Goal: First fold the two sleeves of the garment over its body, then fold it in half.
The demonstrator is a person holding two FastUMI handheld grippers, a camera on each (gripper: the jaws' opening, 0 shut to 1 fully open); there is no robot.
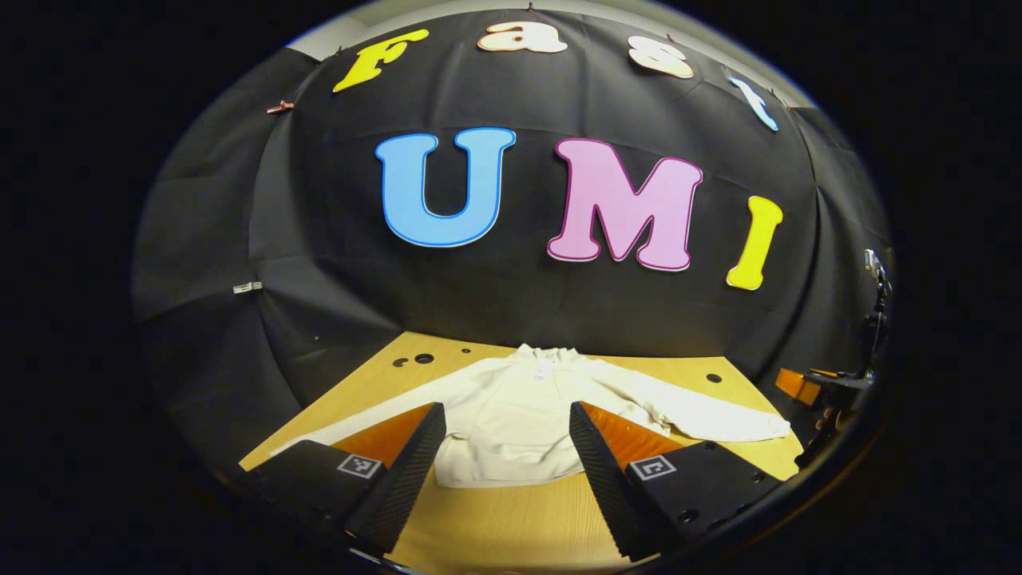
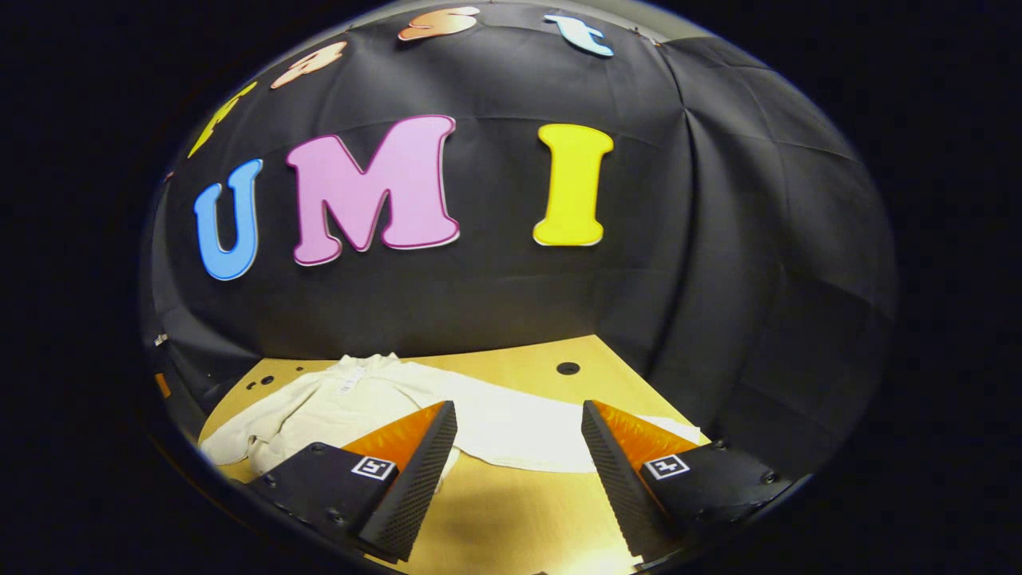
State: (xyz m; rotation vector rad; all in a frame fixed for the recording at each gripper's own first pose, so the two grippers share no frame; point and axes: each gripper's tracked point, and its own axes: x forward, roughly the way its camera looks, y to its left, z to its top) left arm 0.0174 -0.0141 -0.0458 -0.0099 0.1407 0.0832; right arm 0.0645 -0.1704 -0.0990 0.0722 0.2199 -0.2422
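1. Looking along the left claw in the left gripper view: its fingers stand spread wide at the bottom of the frame, pinching nothing, raised above the table.
2. Between and beyond them, at lower centre, the pale garment lies flat on the table with its collar toward the booth wall and its hem nearest the camera. One sleeve stretches out to the lower right; the other sleeve runs to the lower left, partly hidden behind a finger.
3. Neither sleeve is folded yet, so the sleeve fold looks like the step in hand. To do it well, I judge this claw should drop to the cuff end of a sleeve, pinch just the top layer of cloth, lift only a little and lay it across the chest without dragging the body.
4. At the far right edge sits a dark bit of gear with an orange part; I cannot tell what it is.
5. Turning to the right gripper view: the right claw is likewise spread and pinches nothing, above bare table.
6. The garment lies at lower left, and one long sleeve crosses between the fingers toward the right, well placed for a pinch near its cuff.
7. No box, bin or other container appears in either view.
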